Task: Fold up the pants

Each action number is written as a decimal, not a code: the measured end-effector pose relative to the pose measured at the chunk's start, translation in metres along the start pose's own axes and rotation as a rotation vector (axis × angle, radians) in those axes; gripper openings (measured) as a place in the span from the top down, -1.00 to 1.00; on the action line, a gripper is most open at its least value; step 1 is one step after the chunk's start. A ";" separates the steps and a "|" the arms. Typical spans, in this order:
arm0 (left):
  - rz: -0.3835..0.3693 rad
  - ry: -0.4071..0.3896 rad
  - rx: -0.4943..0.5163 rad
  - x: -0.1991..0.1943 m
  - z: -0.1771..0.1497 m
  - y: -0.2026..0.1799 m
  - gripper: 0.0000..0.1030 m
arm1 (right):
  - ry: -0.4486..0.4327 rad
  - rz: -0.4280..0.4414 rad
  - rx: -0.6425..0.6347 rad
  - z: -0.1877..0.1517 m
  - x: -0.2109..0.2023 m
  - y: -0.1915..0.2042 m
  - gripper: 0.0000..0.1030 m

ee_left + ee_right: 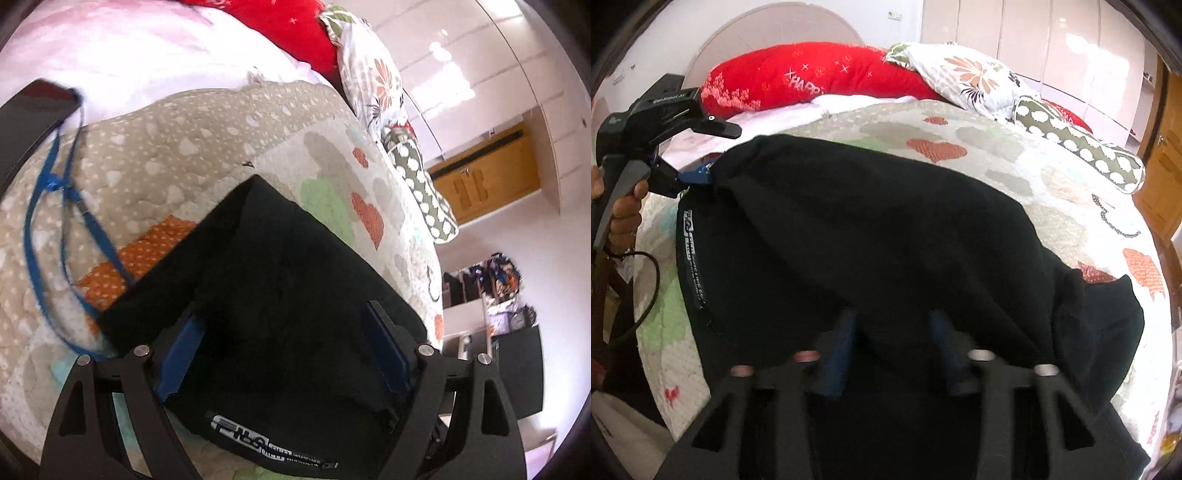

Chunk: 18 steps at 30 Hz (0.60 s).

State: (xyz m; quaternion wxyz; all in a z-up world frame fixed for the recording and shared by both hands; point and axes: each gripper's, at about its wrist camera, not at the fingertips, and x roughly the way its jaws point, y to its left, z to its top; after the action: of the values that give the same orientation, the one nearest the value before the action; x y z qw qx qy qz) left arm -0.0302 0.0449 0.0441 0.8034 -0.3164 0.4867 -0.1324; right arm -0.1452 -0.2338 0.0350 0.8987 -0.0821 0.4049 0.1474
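- Your right tongs (892, 339) sit lowest in the right wrist view, their blue pads (842, 347) part-way apart with a ridge of the black pants (886, 229) running between them; I cannot tell whether the pads pinch the cloth.
- Your left tongs (282, 354) hover spread wide over the folded pants in the left wrist view, pads clear of the fabric on both sides, so they are released.
- The pants lie on the bed, on a patchwork quilt (1015, 177) with orange hearts and green patches. They are doubled over, with a white printed logo (243, 437) and a zip end along the near edge in the left wrist view.
- In the right wrist view the left tongs appear at the far-left corner of the pants, a blue pad (698, 176) right at the cloth's edge, held by your left hand (626, 210) on the black handle.
- A blue cord (74, 229) trails across the beige part of the quilt, beside an orange dotted patch (147, 254).
- Farther back, a red pillow (812, 77), a floral pillow (971, 81) and a green bolster (1082, 147) with white spots line the head of the bed.
- Beyond them stand white wardrobe doors (1034, 37).
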 end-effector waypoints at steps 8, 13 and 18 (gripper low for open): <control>-0.032 0.005 0.152 -0.025 0.007 -0.020 0.61 | -0.046 0.110 0.058 0.004 -0.029 -0.002 0.96; -0.037 -0.036 0.194 -0.062 0.003 -0.017 0.66 | -0.077 0.178 0.046 0.007 -0.062 0.013 0.96; 0.027 -0.019 0.168 -0.058 -0.004 0.001 0.66 | -0.036 0.242 0.034 -0.006 -0.058 0.038 0.96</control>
State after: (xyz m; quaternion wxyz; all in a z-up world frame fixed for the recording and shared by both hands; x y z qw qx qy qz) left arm -0.0621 0.0745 0.0821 0.8335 -0.2426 0.4702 -0.1590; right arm -0.1984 -0.2113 0.0735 0.8827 -0.0147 0.3979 0.2496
